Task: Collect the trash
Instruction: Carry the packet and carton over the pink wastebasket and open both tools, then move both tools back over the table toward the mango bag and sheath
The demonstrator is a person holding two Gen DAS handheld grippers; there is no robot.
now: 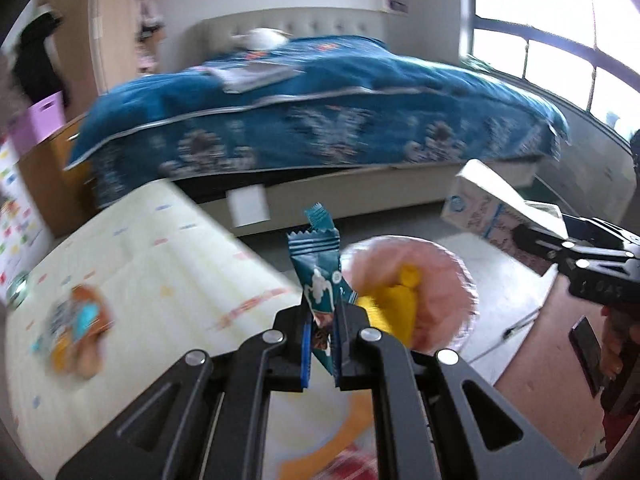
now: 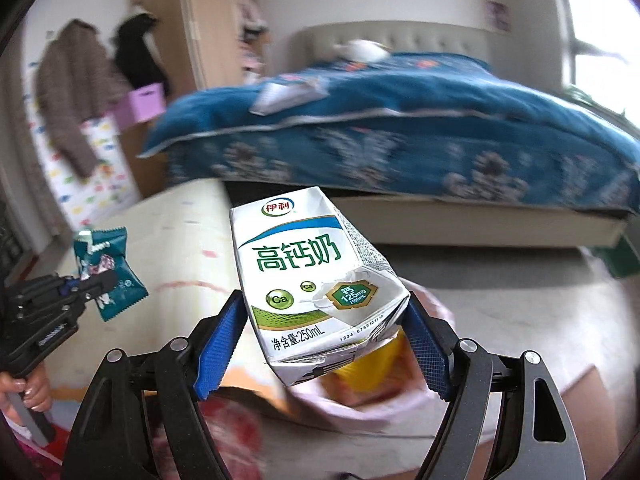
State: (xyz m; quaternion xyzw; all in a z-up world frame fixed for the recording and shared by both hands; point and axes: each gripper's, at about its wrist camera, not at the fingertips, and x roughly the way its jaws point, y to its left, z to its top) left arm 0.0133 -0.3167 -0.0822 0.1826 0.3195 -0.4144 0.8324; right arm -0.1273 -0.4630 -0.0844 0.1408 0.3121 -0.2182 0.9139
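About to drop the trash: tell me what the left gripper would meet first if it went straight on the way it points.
Probably the pink bin with the yellow bag inside: it lies just ahead and below the left gripper, whose jaws pinch the teal wrapper. Blur leaves depth unclear.

A bed (image 1: 320,120) fills the far side of the room, covered by a blue quilt (image 2: 400,120) with a pale flower pattern along its hanging edge. A padded cream headboard (image 2: 400,38) stands against the wall, with a white pillow (image 1: 262,38) in front of it. At the left, a brown coat (image 2: 72,88) and a black garment (image 2: 138,56) hang near a wooden wardrobe (image 2: 192,20). A lilac box (image 2: 144,104) sits beside the bed. A pale play mat (image 1: 140,272) with coloured marks lies in front, and a bright window (image 1: 560,60) is at the right.
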